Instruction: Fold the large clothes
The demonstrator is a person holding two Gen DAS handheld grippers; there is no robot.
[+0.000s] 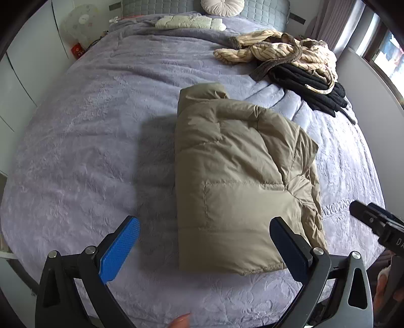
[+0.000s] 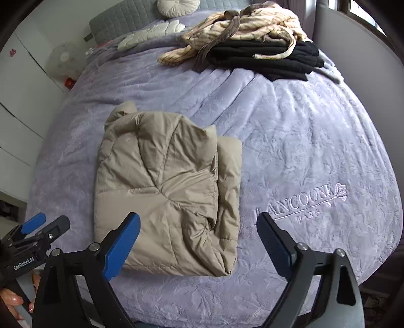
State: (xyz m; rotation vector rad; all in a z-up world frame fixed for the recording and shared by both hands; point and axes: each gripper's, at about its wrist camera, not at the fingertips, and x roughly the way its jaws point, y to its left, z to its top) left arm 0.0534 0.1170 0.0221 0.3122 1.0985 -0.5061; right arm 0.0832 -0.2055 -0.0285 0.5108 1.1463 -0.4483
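Observation:
A tan puffer jacket (image 1: 234, 176) lies folded into a thick rectangle on the lilac bedspread (image 1: 88, 151). It also shows in the right wrist view (image 2: 166, 186). My left gripper (image 1: 204, 232) is open and empty, held above the jacket's near edge. My right gripper (image 2: 198, 229) is open and empty, above the jacket's near right corner. The right gripper shows at the right edge of the left wrist view (image 1: 373, 222). The left gripper shows at the left edge of the right wrist view (image 2: 38, 232).
A striped beige garment (image 2: 242, 27) lies crumpled on a folded black garment (image 2: 267, 58) at the far right of the bed. Pillows (image 1: 222, 6) and a grey headboard are at the far end. A white wardrobe (image 1: 15, 75) and a fan (image 1: 80, 22) stand to the left.

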